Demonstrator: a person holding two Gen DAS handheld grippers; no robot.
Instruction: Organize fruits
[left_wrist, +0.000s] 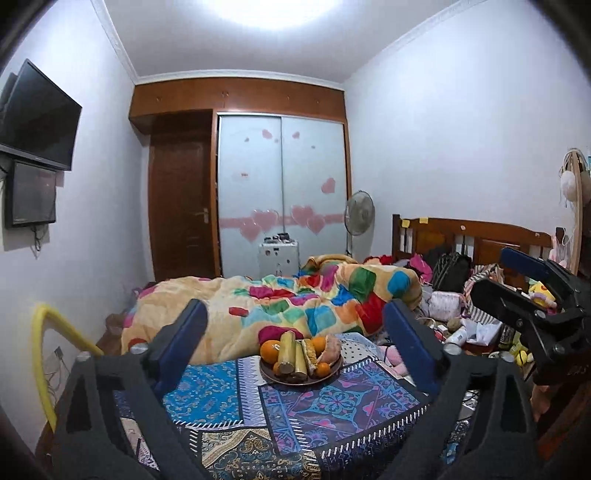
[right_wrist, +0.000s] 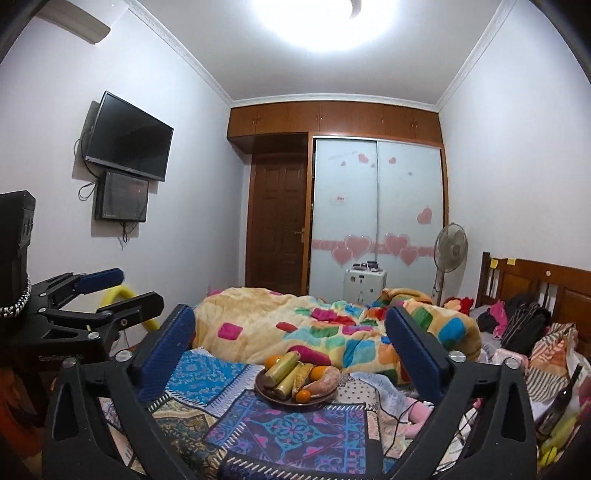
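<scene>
A brown plate of fruit sits on a patterned blue cloth on the bed. It holds oranges, green-yellow sugarcane pieces, corn and a sweet potato. The plate also shows in the right wrist view. My left gripper is open and empty, held back from the plate. My right gripper is open and empty, also short of the plate. Each gripper shows at the edge of the other's view, the right one and the left one.
A colourful quilt lies bunched behind the plate. Clutter of clothes, bags and toys fills the right of the bed by the headboard. A dark bottle and bananas lie at the right. A yellow tube stands left.
</scene>
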